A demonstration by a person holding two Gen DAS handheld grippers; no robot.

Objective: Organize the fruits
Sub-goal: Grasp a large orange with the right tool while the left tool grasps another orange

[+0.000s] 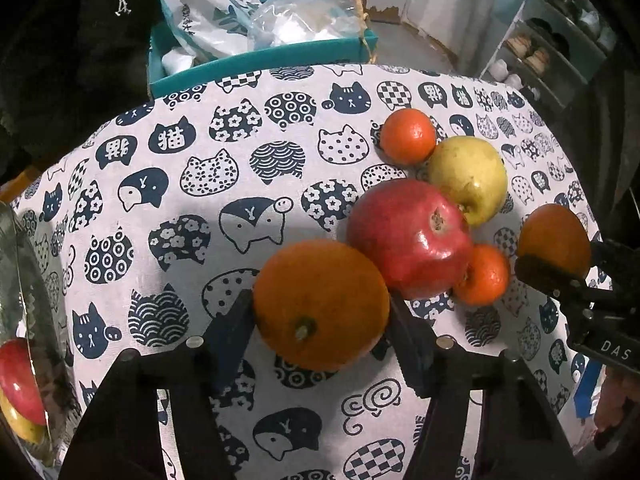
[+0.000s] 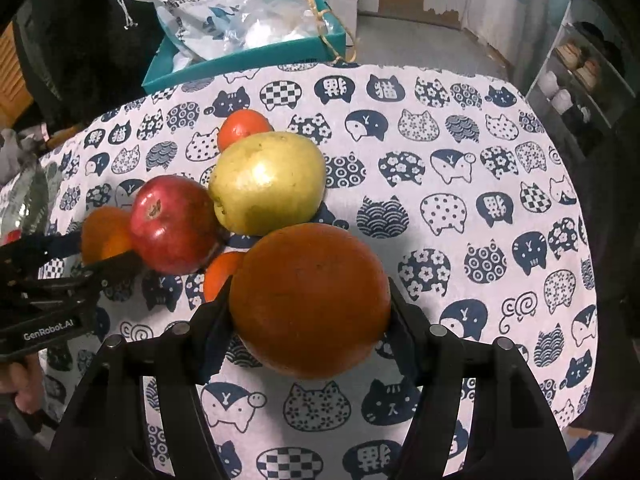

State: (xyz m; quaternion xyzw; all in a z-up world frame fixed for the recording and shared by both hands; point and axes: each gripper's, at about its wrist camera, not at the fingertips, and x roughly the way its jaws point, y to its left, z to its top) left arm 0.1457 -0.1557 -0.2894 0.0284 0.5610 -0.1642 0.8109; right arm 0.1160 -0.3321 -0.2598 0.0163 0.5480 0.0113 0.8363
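Note:
My left gripper is shut on a large orange, stem end toward the camera. My right gripper is shut on a second, darker orange; this orange also shows in the left wrist view. Between them on the cat-print tablecloth lie a red apple, a yellow-green apple and two small tangerines. From the right wrist these show as red apple, yellow apple and tangerines.
A clear glass bowl at the left edge holds a red and a yellow fruit. Behind the table a teal box holds plastic bags. A shelf unit stands at the far right.

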